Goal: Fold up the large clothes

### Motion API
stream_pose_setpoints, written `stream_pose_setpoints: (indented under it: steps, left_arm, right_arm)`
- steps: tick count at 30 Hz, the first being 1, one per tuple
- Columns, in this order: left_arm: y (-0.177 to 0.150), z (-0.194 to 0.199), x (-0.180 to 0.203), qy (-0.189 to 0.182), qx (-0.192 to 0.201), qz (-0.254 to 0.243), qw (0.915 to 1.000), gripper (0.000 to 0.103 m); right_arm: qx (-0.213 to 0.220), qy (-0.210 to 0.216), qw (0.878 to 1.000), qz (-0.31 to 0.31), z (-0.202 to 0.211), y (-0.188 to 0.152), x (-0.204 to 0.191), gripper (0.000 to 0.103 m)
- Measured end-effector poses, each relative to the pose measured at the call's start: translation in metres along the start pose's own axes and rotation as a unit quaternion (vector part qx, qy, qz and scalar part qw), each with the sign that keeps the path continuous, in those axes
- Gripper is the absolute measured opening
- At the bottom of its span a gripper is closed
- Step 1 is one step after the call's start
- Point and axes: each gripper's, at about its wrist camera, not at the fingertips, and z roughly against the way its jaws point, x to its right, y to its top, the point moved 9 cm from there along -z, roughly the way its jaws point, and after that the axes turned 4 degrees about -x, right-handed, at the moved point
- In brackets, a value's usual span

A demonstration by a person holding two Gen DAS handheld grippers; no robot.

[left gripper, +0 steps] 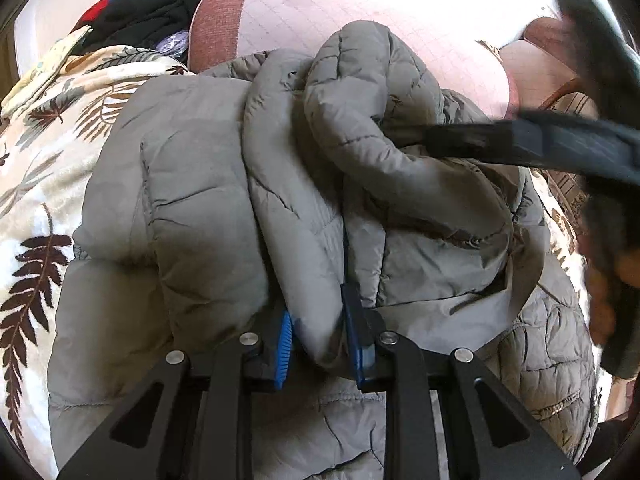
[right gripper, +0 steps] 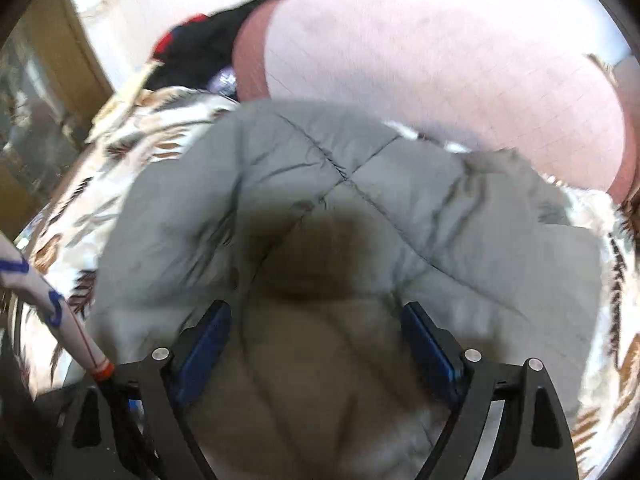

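A grey quilted puffer jacket (left gripper: 192, 184) lies bunched on a leaf-print blanket (left gripper: 36, 184). My left gripper (left gripper: 318, 336) is shut on a thick fold of the jacket between its blue pads (left gripper: 285, 344). The right gripper's black finger (left gripper: 520, 144) reaches in from the right onto the jacket in the left wrist view. In the right wrist view the jacket (right gripper: 320, 184) fills the middle, blurred. My right gripper (right gripper: 320, 344) is open, its blue pads (right gripper: 208, 344) wide apart over the jacket's padding.
A pink gridded sheet (left gripper: 320, 12) with a rust-brown band (left gripper: 218, 20) covers the far side. A pile of black and red clothes (left gripper: 152, 12) sits at the back left. A white bat-like stick (right gripper: 52, 304) lies at the left of the right wrist view.
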Motion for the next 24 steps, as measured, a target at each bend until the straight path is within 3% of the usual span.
stream_pose_setpoints:
  steps: [5, 9, 12, 16, 18, 24]
  left_arm:
    - [-0.002, 0.003, 0.000, 0.003, -0.001, -0.005, 1.0000, 0.024]
    - [-0.002, 0.001, 0.001, 0.008, -0.001, -0.010, 0.9999, 0.024]
    - [-0.003, -0.001, 0.000, 0.010, -0.001, -0.012, 0.9999, 0.024]
    - [-0.003, -0.006, 0.001, 0.005, -0.004, -0.015, 0.9999, 0.026]
    - [-0.003, -0.007, 0.001, 0.012, -0.004, -0.021, 0.9997, 0.026]
    - [-0.001, 0.003, 0.002, 0.011, 0.001, -0.021, 0.9997, 0.026]
  right_arm:
    - [0.013, 0.006, 1.000, 0.016, 0.039, -0.030, 0.010, 0.090]
    - [0.005, 0.014, 1.000, 0.010, 0.042, -0.047, 0.019, 0.090]
    - [-0.005, 0.008, 1.000, 0.013, 0.026, -0.049, 0.016, 0.090]
    - [-0.044, -0.036, 0.998, 0.022, -0.024, -0.068, 0.028, 0.093]
    - [-0.031, -0.065, 0.997, 0.040, -0.041, -0.072, 0.029, 0.097]
    - [-0.022, -0.072, 0.996, 0.042, -0.029, -0.065, 0.022, 0.098]
